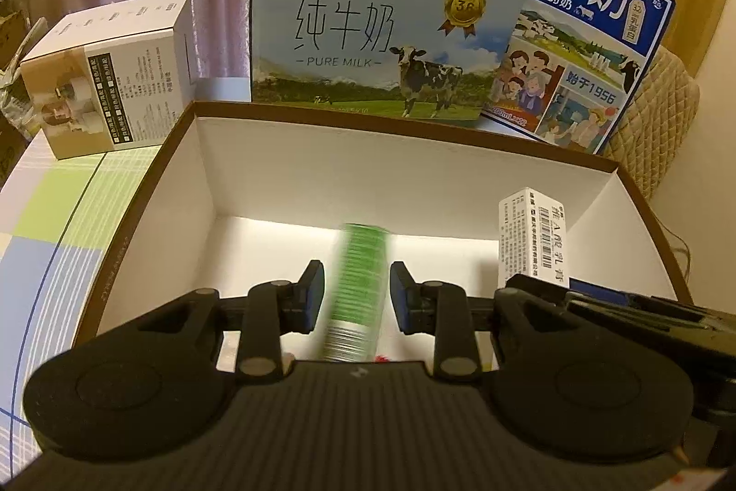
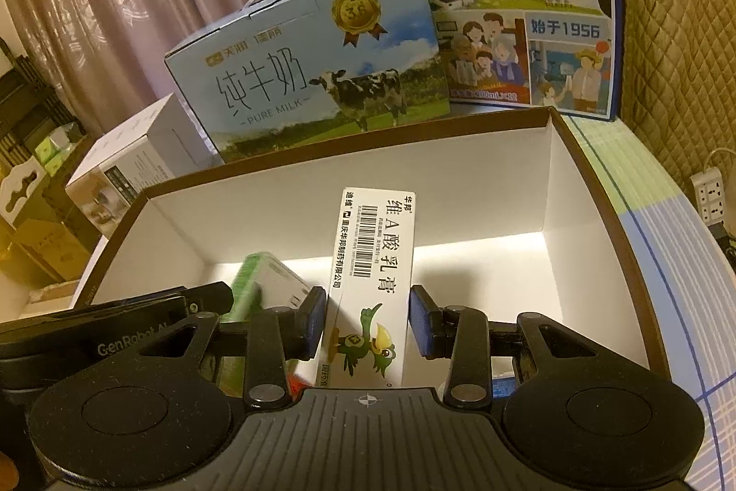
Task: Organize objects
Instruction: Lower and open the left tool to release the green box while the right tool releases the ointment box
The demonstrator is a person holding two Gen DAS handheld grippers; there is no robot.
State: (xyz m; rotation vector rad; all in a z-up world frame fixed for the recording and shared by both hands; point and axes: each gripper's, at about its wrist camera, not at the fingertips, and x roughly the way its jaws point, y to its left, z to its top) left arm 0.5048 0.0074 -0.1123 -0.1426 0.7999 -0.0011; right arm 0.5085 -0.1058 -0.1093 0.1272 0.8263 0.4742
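The table [image 1: 55,224], under a pale checked cloth, carries a big open box [image 1: 322,169] with brown rim and white inside; its near wall is hidden behind both claws. Behind it stand a blue milk carton [image 2: 520,8], top cut off in the right wrist view, a sky-blue milk carton [image 1: 382,44] with a cow, and a smaller white box [image 1: 119,67] to the left. The left claw [image 1: 356,291] hangs over the box with jaws spread, a motion-blurred green box [image 1: 359,288] between them touching neither pad; its lower end is hidden. The right claw [image 2: 368,323] holds its pads just beside a white ointment box [image 2: 372,284] standing upright inside the big box; I cannot tell whether they pinch it.
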